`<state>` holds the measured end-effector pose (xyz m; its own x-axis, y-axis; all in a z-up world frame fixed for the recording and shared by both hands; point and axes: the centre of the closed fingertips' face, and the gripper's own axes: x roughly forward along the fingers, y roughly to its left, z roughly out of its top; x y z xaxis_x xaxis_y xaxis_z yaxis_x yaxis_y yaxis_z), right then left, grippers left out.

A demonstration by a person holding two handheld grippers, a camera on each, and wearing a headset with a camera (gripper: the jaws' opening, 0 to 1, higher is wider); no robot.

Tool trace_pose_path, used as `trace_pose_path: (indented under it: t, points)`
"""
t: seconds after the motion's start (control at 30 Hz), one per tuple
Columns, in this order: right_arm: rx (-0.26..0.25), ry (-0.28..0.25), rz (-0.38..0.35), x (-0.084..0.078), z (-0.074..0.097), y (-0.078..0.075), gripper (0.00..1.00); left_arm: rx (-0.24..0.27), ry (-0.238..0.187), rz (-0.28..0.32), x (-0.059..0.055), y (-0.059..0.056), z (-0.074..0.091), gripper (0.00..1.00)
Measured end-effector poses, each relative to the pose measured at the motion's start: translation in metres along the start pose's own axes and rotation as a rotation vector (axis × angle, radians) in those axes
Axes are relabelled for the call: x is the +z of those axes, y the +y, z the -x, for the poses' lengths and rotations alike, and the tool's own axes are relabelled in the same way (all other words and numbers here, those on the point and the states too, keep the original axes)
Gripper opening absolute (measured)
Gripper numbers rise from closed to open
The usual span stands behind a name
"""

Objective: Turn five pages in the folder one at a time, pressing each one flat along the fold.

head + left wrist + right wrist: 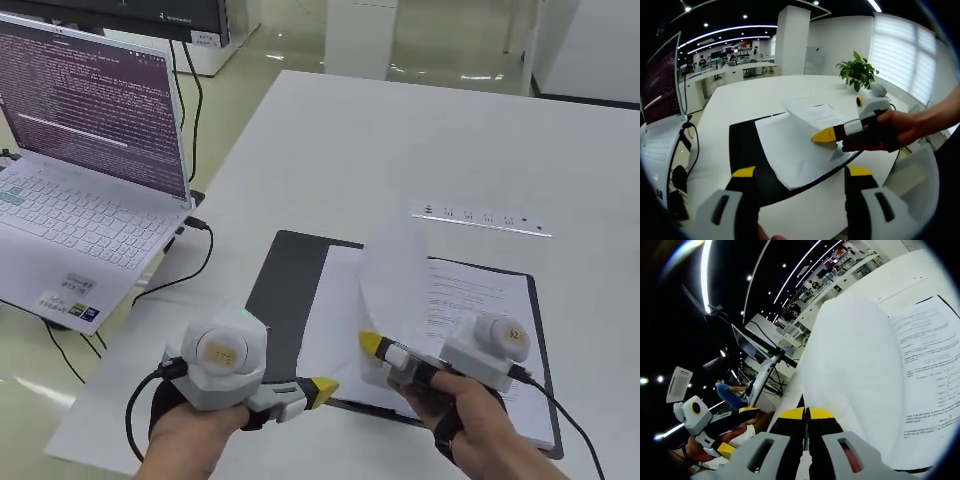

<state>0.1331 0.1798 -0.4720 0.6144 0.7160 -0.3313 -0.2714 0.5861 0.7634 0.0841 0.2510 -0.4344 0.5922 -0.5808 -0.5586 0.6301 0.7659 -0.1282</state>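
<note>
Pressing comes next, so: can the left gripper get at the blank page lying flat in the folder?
Probably yes: the left gripper hovers open just before that page, with nothing between them.

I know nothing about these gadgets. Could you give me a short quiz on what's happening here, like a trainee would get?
1. True or false: the right gripper has its jaws shut on the lifted page.
2. Pick one. The left gripper has its jaws:
A. open, holding nothing
B. shut on a cable
C. shut on a pen
3. Fill in the blank: the open device standing to the left of the folder is a ____.

Key: 1 true; 2 A; 3 laptop.
</note>
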Motion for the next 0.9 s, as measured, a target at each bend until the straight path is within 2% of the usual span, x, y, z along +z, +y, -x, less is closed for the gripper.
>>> trace_pose_path:
  t: [0.5,0.9]
  points:
    - [0.009,0.062,-0.015,-0.02,-0.026,0.006,0.0,0.011,0.005,0.029,-0.006,0.015,0.004,0.68]
    - [-0.011,0.108,-0.063,-0.034,-0.045,-0.01,0.0,0.01,0.022,0.049,-0.014,0.021,0.0,0.67]
